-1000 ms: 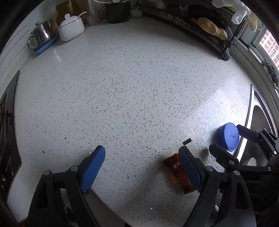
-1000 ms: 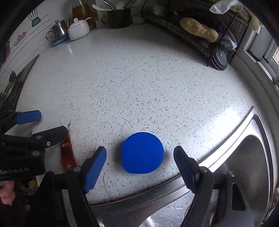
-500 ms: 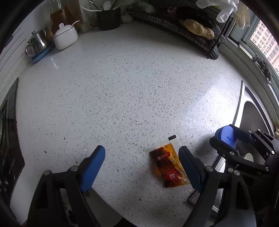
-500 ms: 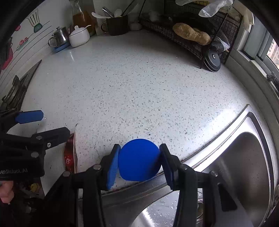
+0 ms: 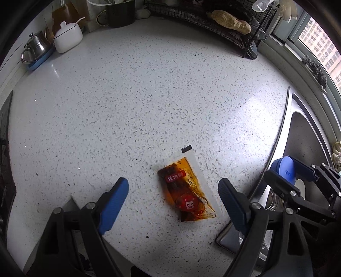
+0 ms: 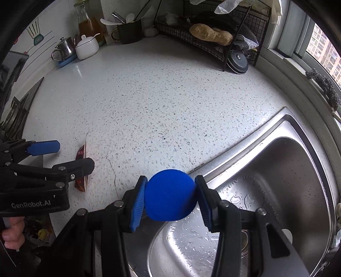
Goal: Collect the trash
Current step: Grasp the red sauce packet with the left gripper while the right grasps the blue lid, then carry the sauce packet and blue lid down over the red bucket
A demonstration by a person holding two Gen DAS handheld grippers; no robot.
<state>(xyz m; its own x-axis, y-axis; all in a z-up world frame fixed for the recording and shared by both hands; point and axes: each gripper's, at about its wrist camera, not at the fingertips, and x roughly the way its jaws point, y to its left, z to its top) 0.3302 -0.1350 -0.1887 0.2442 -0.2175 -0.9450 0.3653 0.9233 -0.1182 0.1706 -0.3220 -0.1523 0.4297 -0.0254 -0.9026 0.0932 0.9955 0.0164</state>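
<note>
A round blue lid [image 6: 169,195] is clamped between the pads of my right gripper [image 6: 170,199], lifted off the counter above the sink's rim. The left wrist view shows the same lid [image 5: 286,169] at the far right, held over the sink. A used sauce sachet [image 5: 187,191], clear with brown stains and a red label, lies flat on the speckled counter [image 5: 149,102]. My left gripper [image 5: 173,200] hovers open above it, one finger on each side, not touching. In the right wrist view the sachet [image 6: 82,168] is partly hidden behind the left gripper's finger.
A wet steel sink [image 6: 283,176] fills the right. At the back stand a black wire rack [image 5: 230,27] with a brown root, a dark mug [image 5: 120,13] of utensils, a white sugar pot [image 5: 68,38] and a steel teapot [image 5: 37,48]. A stove edge [image 5: 5,132] borders the left.
My right gripper closed on the blue lid and lifted it toward the sink. The left gripper shifted so the sachet now lies between its open fingers.
</note>
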